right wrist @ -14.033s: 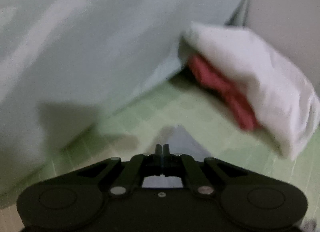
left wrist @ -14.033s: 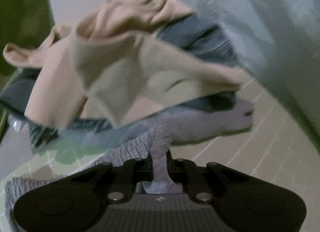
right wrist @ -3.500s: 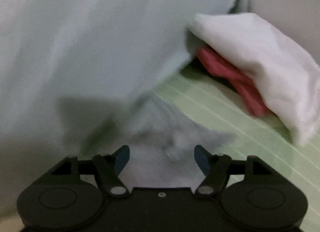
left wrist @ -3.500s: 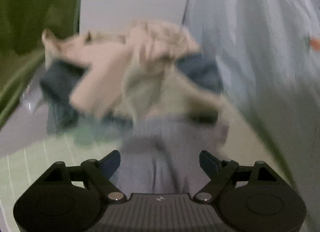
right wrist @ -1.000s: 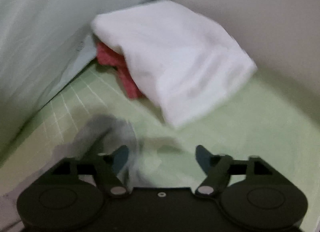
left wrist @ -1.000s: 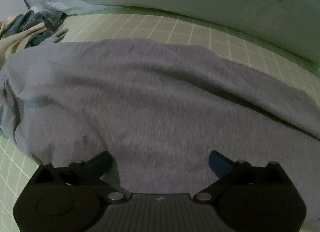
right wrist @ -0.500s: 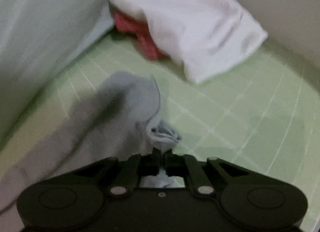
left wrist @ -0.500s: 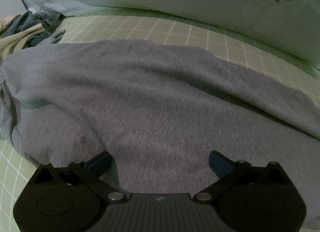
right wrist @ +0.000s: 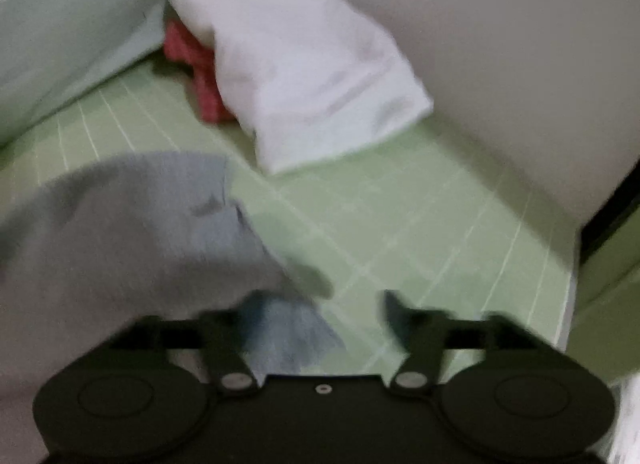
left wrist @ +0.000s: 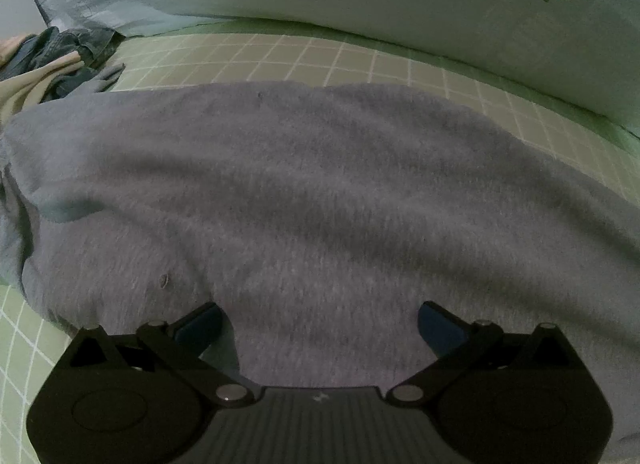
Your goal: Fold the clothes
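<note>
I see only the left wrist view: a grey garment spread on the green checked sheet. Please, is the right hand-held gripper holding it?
Observer: No. The right hand-held gripper is open, with the grey knitted garment's edge lying at its left finger.
Operator: Is anything beyond it?
Observer: A folded white cloth lies on a red cloth.
Operator: Where exactly?
Observer: In the corner, where the pale green pillow meets the beige wall.

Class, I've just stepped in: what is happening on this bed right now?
A person with a gripper in each hand is folding clothes. A grey garment lies spread on the green checked sheet. The left gripper and right gripper are both open, holding nothing. A white folded cloth sits over something red.
</note>
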